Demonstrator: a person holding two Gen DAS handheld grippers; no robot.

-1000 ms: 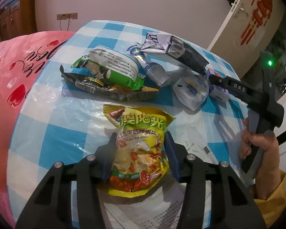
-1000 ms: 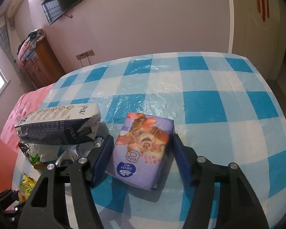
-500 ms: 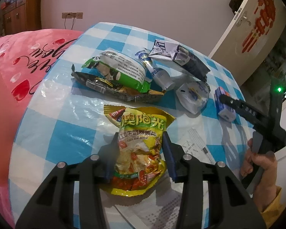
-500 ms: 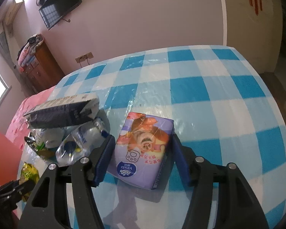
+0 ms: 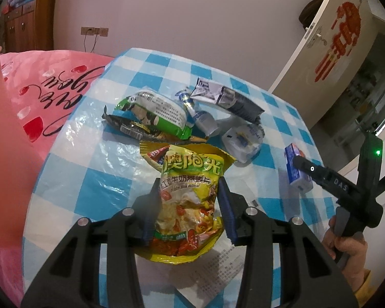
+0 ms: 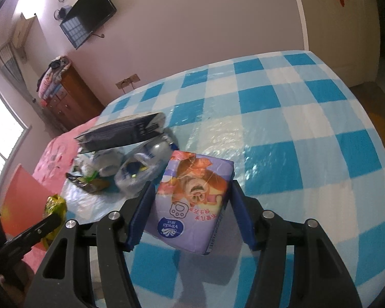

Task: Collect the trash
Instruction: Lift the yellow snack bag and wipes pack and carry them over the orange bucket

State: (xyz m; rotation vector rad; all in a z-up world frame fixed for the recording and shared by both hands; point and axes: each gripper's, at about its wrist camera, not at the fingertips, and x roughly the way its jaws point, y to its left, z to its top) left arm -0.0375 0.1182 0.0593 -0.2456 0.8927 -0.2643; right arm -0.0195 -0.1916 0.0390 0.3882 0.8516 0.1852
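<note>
Your left gripper (image 5: 188, 206) pinches the yellow oatmeal bag (image 5: 188, 192) between its fingers, lifted off the surface (image 5: 95, 169); thin foil may slip. Your right gripper (image 6: 190, 213) clamps the purple tissue pack (image 6: 192, 202); squeezing could squirt it forward.

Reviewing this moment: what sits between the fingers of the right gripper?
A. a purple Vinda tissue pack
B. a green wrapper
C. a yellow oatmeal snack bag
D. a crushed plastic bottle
A: in the right wrist view the purple Vinda tissue pack lies between the blue pads of the right gripper, while the yellow oatmeal snack bag is clamped in the left gripper.
</note>
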